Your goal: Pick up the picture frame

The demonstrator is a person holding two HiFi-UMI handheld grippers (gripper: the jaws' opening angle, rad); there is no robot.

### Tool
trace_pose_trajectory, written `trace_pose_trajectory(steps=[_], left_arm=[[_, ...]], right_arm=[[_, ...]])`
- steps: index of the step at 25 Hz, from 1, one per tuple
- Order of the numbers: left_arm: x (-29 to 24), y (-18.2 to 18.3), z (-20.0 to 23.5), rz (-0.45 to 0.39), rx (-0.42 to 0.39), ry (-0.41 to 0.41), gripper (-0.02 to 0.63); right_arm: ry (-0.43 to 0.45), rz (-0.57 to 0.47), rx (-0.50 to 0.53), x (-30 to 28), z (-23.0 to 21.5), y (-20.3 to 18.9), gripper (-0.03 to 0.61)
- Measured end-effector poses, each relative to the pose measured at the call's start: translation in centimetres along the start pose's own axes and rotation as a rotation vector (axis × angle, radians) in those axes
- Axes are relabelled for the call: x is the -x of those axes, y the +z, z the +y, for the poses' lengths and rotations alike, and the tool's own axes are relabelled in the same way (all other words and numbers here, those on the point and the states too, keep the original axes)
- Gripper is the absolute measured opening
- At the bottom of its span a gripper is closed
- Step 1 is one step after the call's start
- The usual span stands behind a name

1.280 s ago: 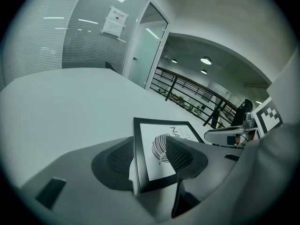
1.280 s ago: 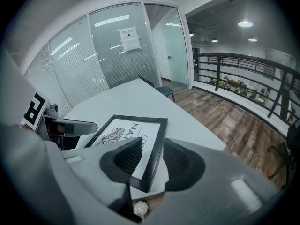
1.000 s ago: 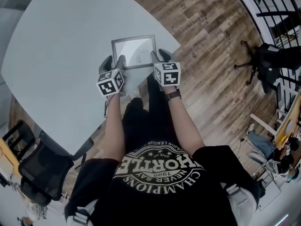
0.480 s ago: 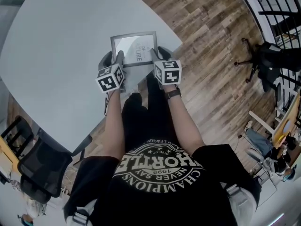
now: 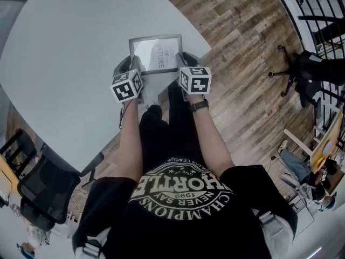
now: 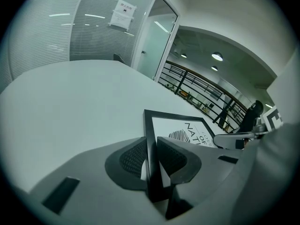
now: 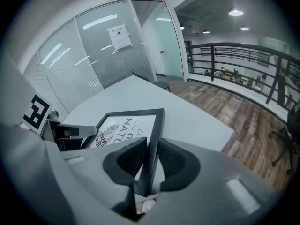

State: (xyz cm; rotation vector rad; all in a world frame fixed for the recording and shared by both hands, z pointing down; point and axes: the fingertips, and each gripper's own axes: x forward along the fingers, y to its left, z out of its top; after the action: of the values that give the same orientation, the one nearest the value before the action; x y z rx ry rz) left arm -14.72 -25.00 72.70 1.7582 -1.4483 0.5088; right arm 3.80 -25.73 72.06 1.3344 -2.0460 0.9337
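Observation:
A black picture frame with a white print lies near the front corner of the grey table. My left gripper straddles its left border and my right gripper its right border. In the left gripper view the frame has its border upright between the closing jaws of the left gripper, and both pads touch it. In the right gripper view the frame runs between the closing jaws of the right gripper, whose pads also sit against its border.
The table's front edge lies just behind the grippers, with wooden floor to the right. A black office chair stands at the lower left and another chair at the right, near a black railing.
Both grippers have slid a little forward along the frame's sides and their jaws have narrowed onto its borders. More of the print's lettering shows now.

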Motion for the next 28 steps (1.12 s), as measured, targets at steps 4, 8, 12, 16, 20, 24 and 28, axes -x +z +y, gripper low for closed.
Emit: trace_pose_trajectory(steps=[4, 8, 12, 16, 20, 24, 28], left_arm=[[0.4, -0.4, 0.2, 0.006, 0.006, 0.009, 0.077], [0.7, -0.3, 0.3, 0.0, 0.008, 0.019, 0.074], [1.3, 0.2, 0.2, -0.02, 0.002, 0.023, 0.074], [1.9, 0.6, 0.0, -0.038, -0.003, 0.018, 0.072], [2.3, 0.8, -0.1, -0.031, -0.006, 0.009, 0.071], [2.4, 0.8, -0.3, -0.011, -0.01, 0.003, 0.071], [2.5, 0.8, -0.5, 0.002, -0.011, -0.002, 0.071]], right_arm=[[-0.003, 0.009, -0.001, 0.1, 0.3, -0.2, 0.075], [0.001, 0.008, 0.002, 0.3, 0.4, -0.1, 0.074], [0.004, -0.01, 0.002, 0.7, 0.7, 0.3, 0.071], [0.004, -0.027, 0.002, 1.1, 0.9, 0.7, 0.069], [0.001, -0.03, -0.001, 1.4, 1.0, 0.9, 0.069], [-0.002, -0.021, -0.006, 1.6, 1.0, 0.7, 0.069], [-0.007, -0.017, -0.01, 2.0, 0.9, 0.7, 0.069]])
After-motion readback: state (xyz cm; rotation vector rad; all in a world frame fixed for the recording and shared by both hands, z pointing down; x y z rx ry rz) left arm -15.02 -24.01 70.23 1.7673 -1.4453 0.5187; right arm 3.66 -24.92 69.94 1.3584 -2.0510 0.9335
